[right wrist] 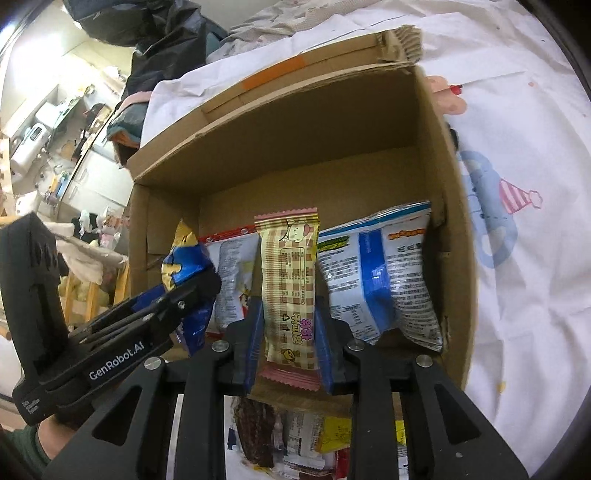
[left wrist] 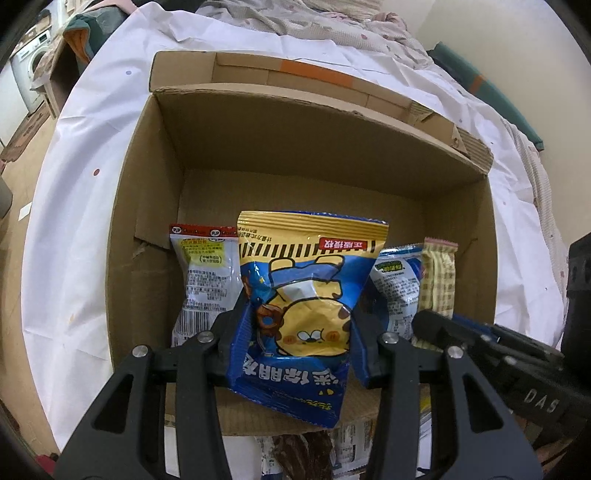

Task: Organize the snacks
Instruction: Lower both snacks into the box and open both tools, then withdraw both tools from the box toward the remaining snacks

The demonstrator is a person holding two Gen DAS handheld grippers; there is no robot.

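My left gripper point(left wrist: 299, 314) is shut on a blue and yellow bear snack bag point(left wrist: 303, 295) and holds it over the near wall of an open cardboard box point(left wrist: 147, 221). My right gripper point(right wrist: 288, 321) is shut on a cream checkered snack bar point(right wrist: 288, 288) and holds it over the same box point(right wrist: 448, 258), just right of the left gripper. Inside the box stand a white and red packet point(left wrist: 203, 280) at the left and a white and blue packet point(right wrist: 380, 277) at the right. The box's far half holds nothing I can see.
The box sits on a white printed cloth point(right wrist: 517, 258). Several loose snack packets point(right wrist: 295, 435) lie on the cloth in front of the box, below both grippers. Rumpled bedding point(left wrist: 314, 22) lies beyond the box. A cluttered room point(right wrist: 55, 147) lies to the left.
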